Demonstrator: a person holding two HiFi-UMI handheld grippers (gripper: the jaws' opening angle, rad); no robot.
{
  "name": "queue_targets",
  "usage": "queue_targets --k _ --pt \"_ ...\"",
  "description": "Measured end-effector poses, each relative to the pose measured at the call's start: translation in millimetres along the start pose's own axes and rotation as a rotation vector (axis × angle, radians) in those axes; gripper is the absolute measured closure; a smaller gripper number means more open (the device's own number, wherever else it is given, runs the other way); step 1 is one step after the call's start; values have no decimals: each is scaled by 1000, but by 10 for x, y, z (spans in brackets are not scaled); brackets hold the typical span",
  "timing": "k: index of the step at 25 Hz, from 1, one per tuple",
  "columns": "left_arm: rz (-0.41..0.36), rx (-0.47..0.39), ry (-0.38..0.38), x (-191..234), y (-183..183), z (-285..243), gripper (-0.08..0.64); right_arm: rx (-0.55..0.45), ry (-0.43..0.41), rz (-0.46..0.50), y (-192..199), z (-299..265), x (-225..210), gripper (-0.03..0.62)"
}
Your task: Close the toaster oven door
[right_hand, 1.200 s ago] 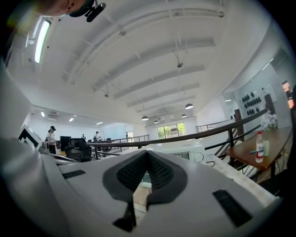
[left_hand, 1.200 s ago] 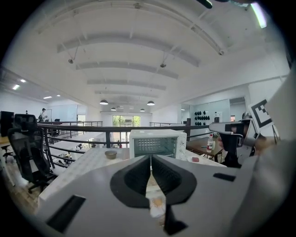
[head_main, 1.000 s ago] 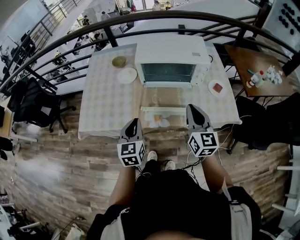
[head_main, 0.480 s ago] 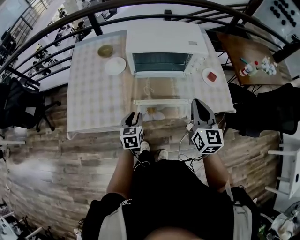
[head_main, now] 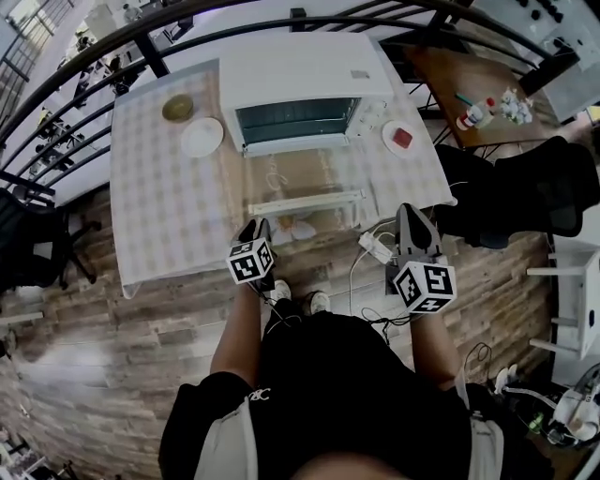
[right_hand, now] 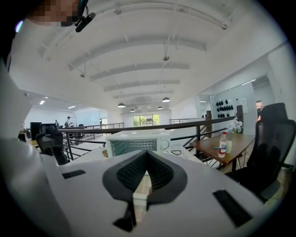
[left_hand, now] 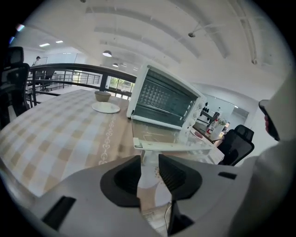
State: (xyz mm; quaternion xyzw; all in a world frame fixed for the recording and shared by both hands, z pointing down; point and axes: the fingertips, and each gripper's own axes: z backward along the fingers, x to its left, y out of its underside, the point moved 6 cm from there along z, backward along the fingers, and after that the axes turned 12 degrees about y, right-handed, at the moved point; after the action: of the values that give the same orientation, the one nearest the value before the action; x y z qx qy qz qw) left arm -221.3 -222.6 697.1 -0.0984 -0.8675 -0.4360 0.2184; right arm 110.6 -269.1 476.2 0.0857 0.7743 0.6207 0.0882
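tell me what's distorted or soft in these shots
Head view: fisheye bends the railing into an arc. Left gripper view: black vignetted corners, the left gripper close and slightly soft, the toaster oven crisp. Right gripper view: same vignette, straight lines bowed.

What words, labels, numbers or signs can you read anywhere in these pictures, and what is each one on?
Nothing reads for certain.
Small label on top of the toaster oven: too small to read.
White mark on the person's black shirt: too blurred to read.
Label on the bottle: too small.
Cubes on the left gripper and right gripper: square markers only, no words.
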Motion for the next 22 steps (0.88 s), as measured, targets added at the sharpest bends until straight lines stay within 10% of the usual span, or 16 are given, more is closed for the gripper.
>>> queue_targets --k 13,22 --pt "-101 84 -15 58 -63 -216 442 -4 82 -34 -21 116 -176 600" --pt "-178 -26 -5 -81 -437 -154 460 -19 61 -64 -63 65 -93 600"
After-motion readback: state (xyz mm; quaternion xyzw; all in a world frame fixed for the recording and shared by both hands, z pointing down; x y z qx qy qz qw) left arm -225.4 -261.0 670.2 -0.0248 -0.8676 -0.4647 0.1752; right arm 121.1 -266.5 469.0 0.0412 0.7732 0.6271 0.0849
